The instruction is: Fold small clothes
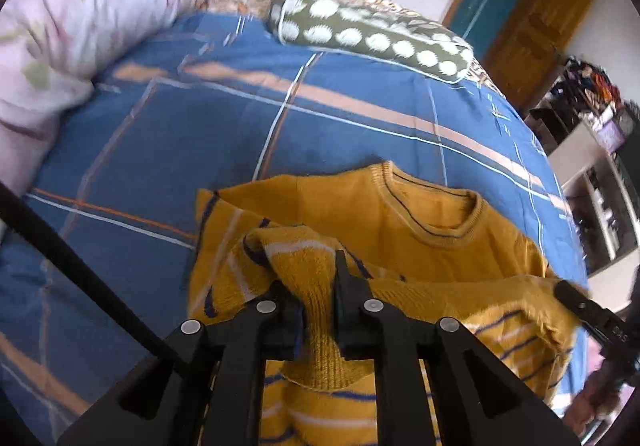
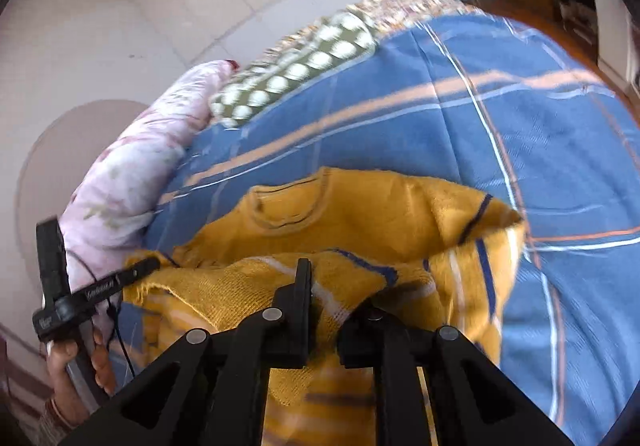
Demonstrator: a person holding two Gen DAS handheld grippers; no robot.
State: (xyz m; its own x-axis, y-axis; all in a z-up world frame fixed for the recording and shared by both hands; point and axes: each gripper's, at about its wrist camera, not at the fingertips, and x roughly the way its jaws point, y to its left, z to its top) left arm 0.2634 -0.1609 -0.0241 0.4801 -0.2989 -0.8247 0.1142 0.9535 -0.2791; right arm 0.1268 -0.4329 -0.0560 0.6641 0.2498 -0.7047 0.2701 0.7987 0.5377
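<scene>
One small mustard-yellow knitted sweater with navy and white stripes lies on the bed, on one blue bedsheet checked with orange and white lines. Neckline faces the far side of the bed, ribbed collar flat and open. Lower half of the garment is lifted and bunched toward the cameras.

Left gripper: black, two fingers, jaws closed to a narrow gap with a fold of the striped knit pinched between them. Fabric drapes down over both fingers.

Right gripper: black, two fingers, likewise narrow, clamped on a raised fold of the same sweater. One finger shows clearly; the other is partly covered by cloth.

Each wrist view catches the opposite tool at the hem edge: the right one at the right border of the left view, the left one at the left border of the right view, with the person's left hand wrapped around its handle.

Other items, counted: one pink floral quilt, bundled at the left of the bed; one olive-green pillow with white round spots at the far edge. One wooden door and open shelving stand to the right. Floor is pale tile.
</scene>
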